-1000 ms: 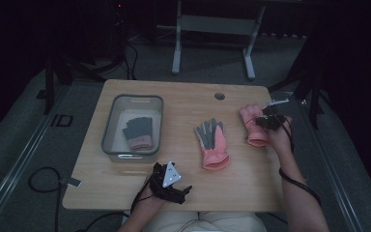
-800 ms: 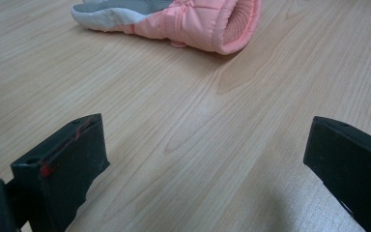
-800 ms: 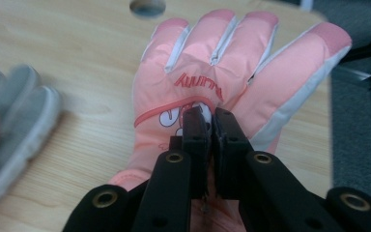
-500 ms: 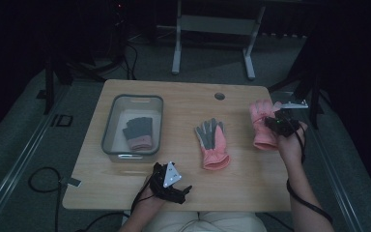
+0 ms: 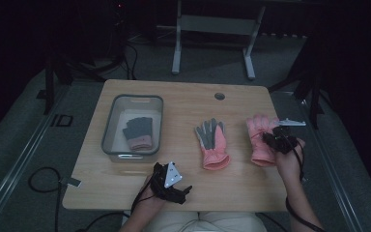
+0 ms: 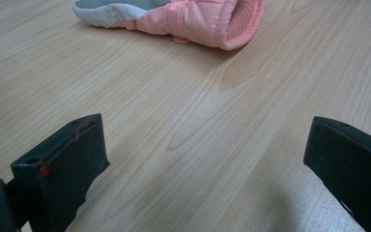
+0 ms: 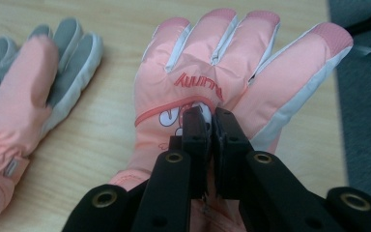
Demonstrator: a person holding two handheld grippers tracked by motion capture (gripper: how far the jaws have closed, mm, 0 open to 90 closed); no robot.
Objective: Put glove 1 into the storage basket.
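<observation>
Left gripper (image 5: pixel 183 189) rests at the near table (image 5: pixel 183 104) edge, jaws wide apart, empty; parked, it seems. Right gripper (image 5: pixel 265 140) has jaws pinched nearly closed on the back of the pink glove (image 5: pixel 260 140), which lies flat near the right edge. Its mate (image 5: pixel 212 144) lies palm-up mid-table. Further left, the bin (image 5: pixel 113 116) holds a grey glove (image 5: pixel 138 133), likely where these go.

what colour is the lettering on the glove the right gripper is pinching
Red, on the pink glove pinched by the right gripper; clearest in the right gripper view.
</observation>
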